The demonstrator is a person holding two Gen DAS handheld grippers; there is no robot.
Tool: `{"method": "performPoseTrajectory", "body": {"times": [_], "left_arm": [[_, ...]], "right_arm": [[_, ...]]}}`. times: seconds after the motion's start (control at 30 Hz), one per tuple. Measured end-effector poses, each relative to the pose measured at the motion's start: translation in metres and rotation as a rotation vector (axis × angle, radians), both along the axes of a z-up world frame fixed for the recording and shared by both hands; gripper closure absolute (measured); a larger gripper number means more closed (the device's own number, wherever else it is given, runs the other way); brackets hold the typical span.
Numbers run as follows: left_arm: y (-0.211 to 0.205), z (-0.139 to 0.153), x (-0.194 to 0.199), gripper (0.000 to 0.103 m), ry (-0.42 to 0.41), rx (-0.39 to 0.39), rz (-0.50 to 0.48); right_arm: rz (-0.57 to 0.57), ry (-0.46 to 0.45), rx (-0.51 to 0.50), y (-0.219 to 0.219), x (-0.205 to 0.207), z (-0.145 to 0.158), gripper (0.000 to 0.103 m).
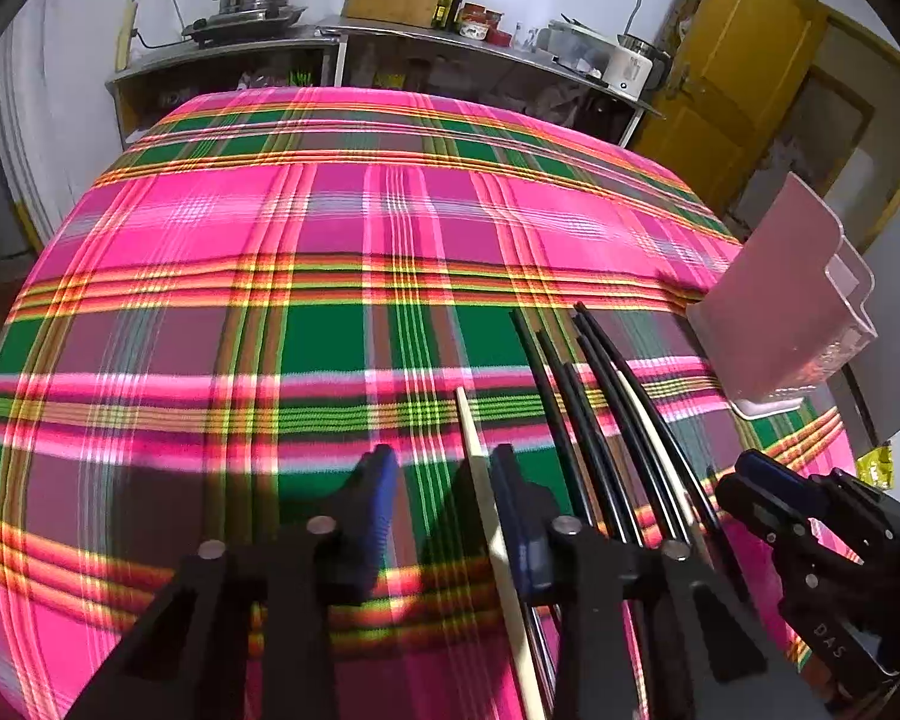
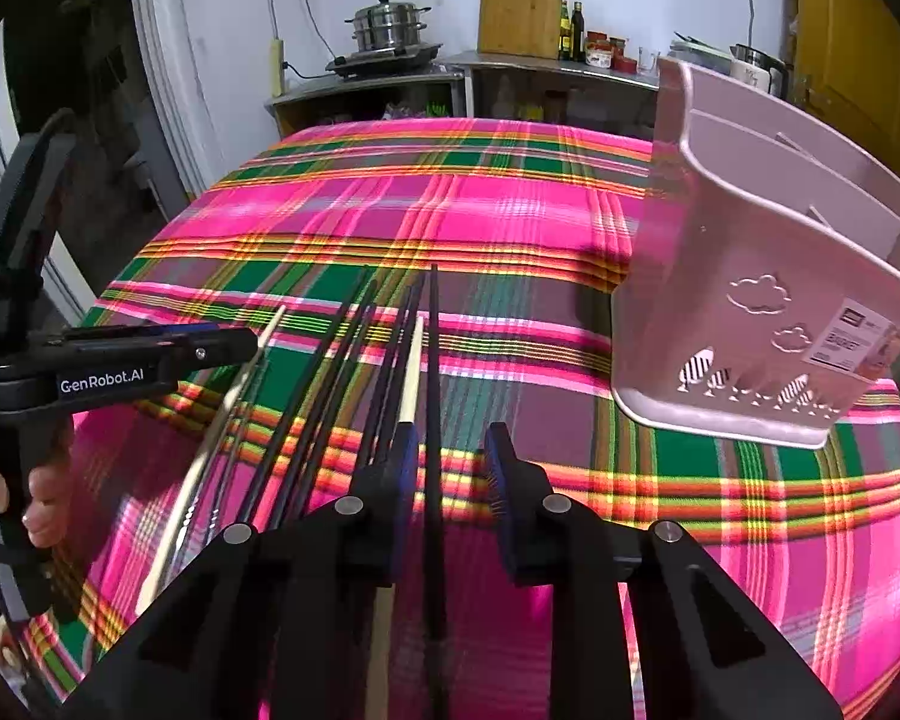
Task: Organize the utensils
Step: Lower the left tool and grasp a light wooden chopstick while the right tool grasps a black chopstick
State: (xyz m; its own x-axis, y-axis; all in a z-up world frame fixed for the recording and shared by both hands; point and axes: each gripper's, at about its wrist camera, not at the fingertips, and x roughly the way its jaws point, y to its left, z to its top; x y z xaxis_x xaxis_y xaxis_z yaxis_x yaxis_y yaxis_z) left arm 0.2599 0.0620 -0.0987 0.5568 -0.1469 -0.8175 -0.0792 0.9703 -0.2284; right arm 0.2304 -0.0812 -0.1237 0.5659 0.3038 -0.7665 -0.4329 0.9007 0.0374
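While the chopsticks are still lying loose on the plaid cloth (image 1: 330, 228), both grippers are pointing steeply down at them, probably so that each one can take a single stick.

In the left wrist view, the left gripper (image 1: 444, 468) is sitting at 6 o'clock with its jaws apart. A pale chopstick (image 1: 471, 444) is running between them and lying close against the right-hand finger (image 1: 513, 486). The other finger is standing clear of it, so nothing is being pinched yet. The black chopsticks (image 1: 570, 408) are fanning out at 4 o'clock with a second pale chopstick (image 1: 636, 414) among them.

In the right wrist view, the right gripper (image 2: 450, 450) is also at 6 o'clock with its jaws apart, and it is straddling one black chopstick (image 2: 433, 348). There is a gap on both sides of that stick, so I judge it is not gripped yet. The gripper seems to be lining up along the stick so that the fingers close across its width.

The pink utensil holder (image 2: 750, 300) is standing at 3 o'clock, just beside the sticks. Its open top is facing up, so anything lifted is only going to need a short carry. At 9 o'clock a person's hand (image 2: 39, 495) is steadying the left tool.

Lying so close together, the sticks are making it easy to catch a neighbour by mistake.
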Motion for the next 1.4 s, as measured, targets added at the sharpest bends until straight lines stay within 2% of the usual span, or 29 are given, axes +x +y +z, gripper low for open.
{"method": "performPoseTrajectory", "body": {"times": [0.27,0.57,0.63,0.87,1.13,1.4], "left_arm": [[-0.008,-0.001,0.016,0.089,0.001,0.041,-0.025],[-0.007,-0.002,0.018,0.096,0.001,0.065,-0.061],[-0.005,-0.002,0.018,0.096,0.003,0.057,-0.065],[0.003,-0.002,0.017,0.097,0.024,0.023,-0.066],[-0.012,-0.001,0.024,0.097,0.050,0.132,-0.115],[-0.016,-0.001,0.026,0.097,0.041,0.175,-0.126]], "right_arm": [[0.012,0.019,-0.005,0.007,0.019,-0.007,0.084],[0.022,0.038,-0.029,0.013,0.027,-0.015,0.087],[-0.003,0.039,-0.035,0.009,0.028,-0.015,0.095],[-0.028,0.064,-0.029,0.003,0.029,-0.013,0.095],[-0.031,0.076,-0.058,0.016,0.042,-0.013,0.095],[-0.038,0.090,-0.062,0.022,0.054,-0.013,0.096]]}}
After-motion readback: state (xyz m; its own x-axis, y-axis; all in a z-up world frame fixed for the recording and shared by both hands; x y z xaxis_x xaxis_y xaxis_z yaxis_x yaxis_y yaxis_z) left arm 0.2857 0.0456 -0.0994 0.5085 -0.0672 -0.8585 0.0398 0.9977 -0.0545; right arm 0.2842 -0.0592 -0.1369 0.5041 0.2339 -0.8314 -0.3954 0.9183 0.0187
